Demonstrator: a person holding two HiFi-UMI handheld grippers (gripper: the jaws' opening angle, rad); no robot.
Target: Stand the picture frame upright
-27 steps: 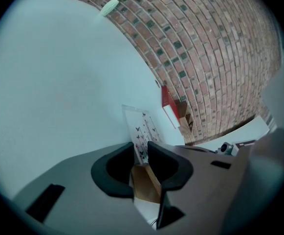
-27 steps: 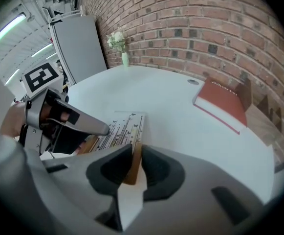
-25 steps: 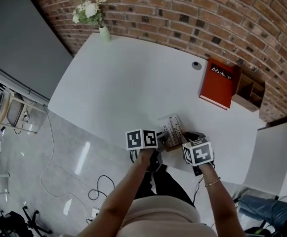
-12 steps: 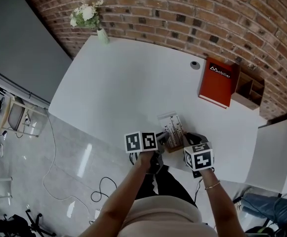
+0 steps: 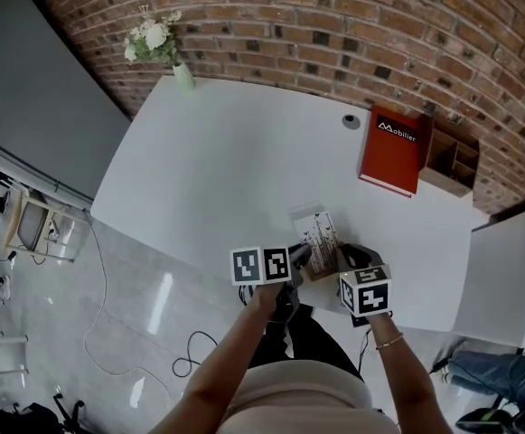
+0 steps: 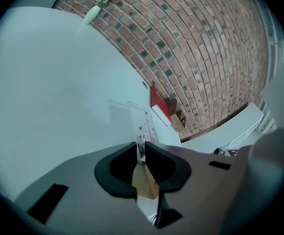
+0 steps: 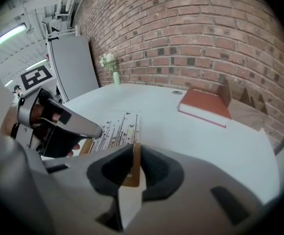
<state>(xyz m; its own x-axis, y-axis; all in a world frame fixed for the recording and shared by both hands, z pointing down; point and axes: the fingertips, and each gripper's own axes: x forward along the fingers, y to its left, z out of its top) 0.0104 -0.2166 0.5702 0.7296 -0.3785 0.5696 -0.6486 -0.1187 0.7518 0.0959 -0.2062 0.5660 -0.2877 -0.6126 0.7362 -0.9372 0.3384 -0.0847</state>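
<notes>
Your left gripper [image 6: 141, 150]: jaws just been closing, pinching picture frame [image 5: 319, 240] at its near left edge. Your right gripper [image 7: 136, 156]: clamped on frame's wooden near right edge. Frame sits at near edge of white table [image 5: 217, 165], between both grippers.

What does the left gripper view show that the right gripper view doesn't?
Only the left gripper view: the pinch inside the left gripper, whose jaws have just been closing on the picture frame, edge-on. Only the right gripper view: the right gripper pinching the frame's wooden border, the left gripper's outside, a gray panel. Both: red book, flower vase, brick wall.
</notes>
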